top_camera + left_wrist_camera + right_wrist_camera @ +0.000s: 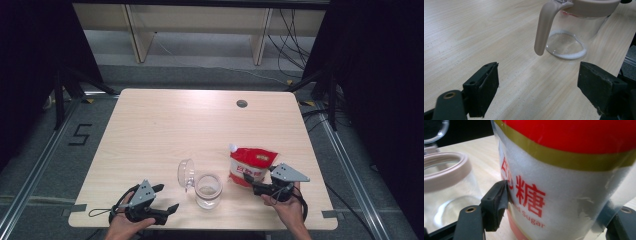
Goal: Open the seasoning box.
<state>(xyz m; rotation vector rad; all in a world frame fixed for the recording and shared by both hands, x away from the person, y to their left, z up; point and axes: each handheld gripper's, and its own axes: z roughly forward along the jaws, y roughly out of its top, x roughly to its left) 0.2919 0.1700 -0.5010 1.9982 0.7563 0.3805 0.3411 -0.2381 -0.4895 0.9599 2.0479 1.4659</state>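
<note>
Presently: sugar bag (pixel 250 166), upright, clamped in right gripper (pixel 264 189); open glass jar (pixel 208 190) just left; left gripper (pixel 162 202) spread, empty.

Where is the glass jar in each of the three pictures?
High view: the glass jar stands near the table's front edge, middle, its clear lid flipped open to the left.
Left gripper view: top right, with its beige latch hanging down.
Right gripper view: left edge, beside the sugar bag.
Shared landmark: the jar's beige rim, which matches across the pictures.
</note>
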